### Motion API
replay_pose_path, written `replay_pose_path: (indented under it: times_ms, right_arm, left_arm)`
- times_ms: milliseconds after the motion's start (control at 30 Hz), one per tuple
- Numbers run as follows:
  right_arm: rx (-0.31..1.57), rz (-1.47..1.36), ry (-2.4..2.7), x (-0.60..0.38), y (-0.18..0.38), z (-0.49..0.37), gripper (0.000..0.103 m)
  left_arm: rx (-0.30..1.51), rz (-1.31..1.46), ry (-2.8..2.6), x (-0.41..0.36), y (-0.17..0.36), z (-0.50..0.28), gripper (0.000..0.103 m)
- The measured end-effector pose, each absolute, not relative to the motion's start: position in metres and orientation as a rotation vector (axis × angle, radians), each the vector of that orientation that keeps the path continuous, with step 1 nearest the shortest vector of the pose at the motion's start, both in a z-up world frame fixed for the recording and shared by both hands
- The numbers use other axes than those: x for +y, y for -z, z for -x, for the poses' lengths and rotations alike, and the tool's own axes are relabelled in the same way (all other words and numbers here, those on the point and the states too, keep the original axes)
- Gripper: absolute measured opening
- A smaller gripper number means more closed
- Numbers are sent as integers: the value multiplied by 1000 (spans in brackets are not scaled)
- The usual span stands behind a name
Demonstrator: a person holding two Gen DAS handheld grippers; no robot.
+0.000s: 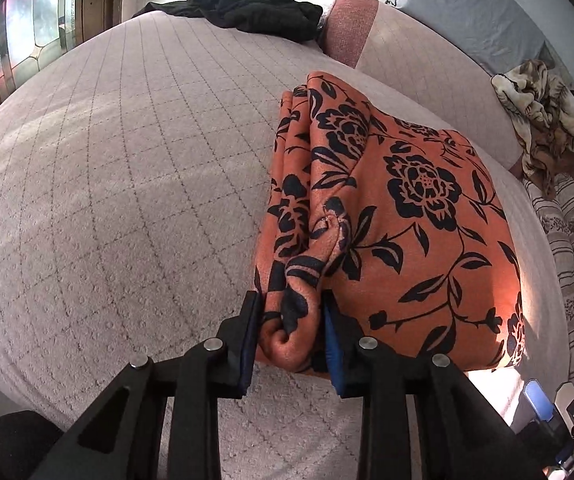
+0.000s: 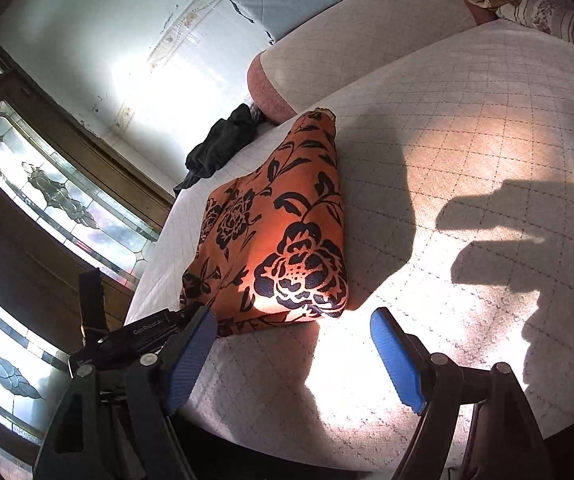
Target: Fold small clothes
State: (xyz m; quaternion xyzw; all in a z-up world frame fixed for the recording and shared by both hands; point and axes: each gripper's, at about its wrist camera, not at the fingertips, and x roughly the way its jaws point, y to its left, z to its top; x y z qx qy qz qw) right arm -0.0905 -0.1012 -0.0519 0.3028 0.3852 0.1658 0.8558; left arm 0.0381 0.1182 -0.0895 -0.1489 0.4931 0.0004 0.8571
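Orange floral cloth [image 1: 387, 200] is pinched at its bunched near corner between the pads of my left gripper [image 1: 291, 320], clamped tight on the fabric. My right gripper [image 2: 293, 356] stands spread wide and empty over the quilted bedspread [image 2: 467, 120], the folded cloth lying at its eleven o'clock. Black garment [image 1: 255, 8] lies at twelve o'clock, well apart.

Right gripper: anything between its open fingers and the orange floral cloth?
No. Right wrist view shows only bare bedcover between the right gripper and the cloth.
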Motion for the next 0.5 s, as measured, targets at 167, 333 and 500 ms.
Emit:
replay_pose_path:
  times_ms: [167,333,500]
  right_arm:
    - [817,-683,-335,-107,58,90,82]
    - [839,-687,-328,-105,61,88,82]
    - [841,-692,-335,-106,58,87,82]
  left_arm:
    - [970,290,-3,119,60,-24,34]
    - [818,188,35,101,13,-26,57]
    - [757,107,115,68,0,-61,74]
